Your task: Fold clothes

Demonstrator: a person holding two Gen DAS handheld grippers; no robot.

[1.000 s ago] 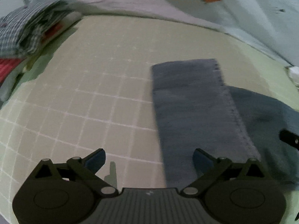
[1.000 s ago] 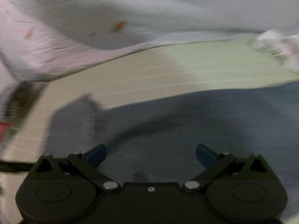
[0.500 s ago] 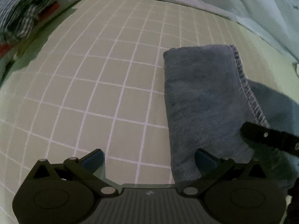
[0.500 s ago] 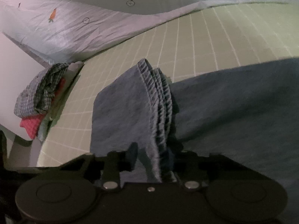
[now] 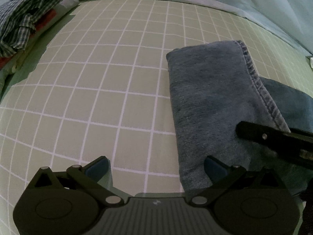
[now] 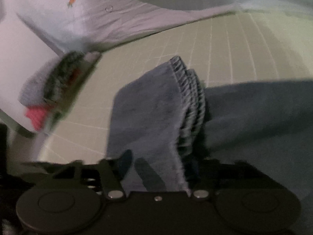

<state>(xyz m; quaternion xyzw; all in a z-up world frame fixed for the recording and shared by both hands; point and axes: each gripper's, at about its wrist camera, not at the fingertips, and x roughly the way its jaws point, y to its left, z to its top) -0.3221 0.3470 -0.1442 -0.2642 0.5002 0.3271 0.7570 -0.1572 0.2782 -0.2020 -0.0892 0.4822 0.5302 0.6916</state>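
Note:
Blue denim jeans [image 5: 211, 98] lie folded on the green grid sheet [image 5: 97, 78]. My left gripper [image 5: 155, 166] is open just above the sheet at the fold's near left corner; its right finger overlaps the denim edge and nothing sits between the pads. In the right wrist view my right gripper [image 6: 159, 166] is shut on the jeans [image 6: 146, 107], pinching the stacked hem layers [image 6: 191, 98], which rise a little off the rest of the denim [image 6: 254, 107]. One black finger of the right gripper [image 5: 264, 136] reaches in over the hem from the right.
A pile of clothes topped by a plaid shirt [image 5: 25, 19] sits at the far left edge of the sheet, also blurred in the right wrist view [image 6: 58, 82]. A pale carrot-print quilt [image 5: 254, 0] is bunched along the far side.
My right gripper went from open over the denim to shut on the hem layers and slid further onto the fold. My left gripper sank a little toward the sheet.

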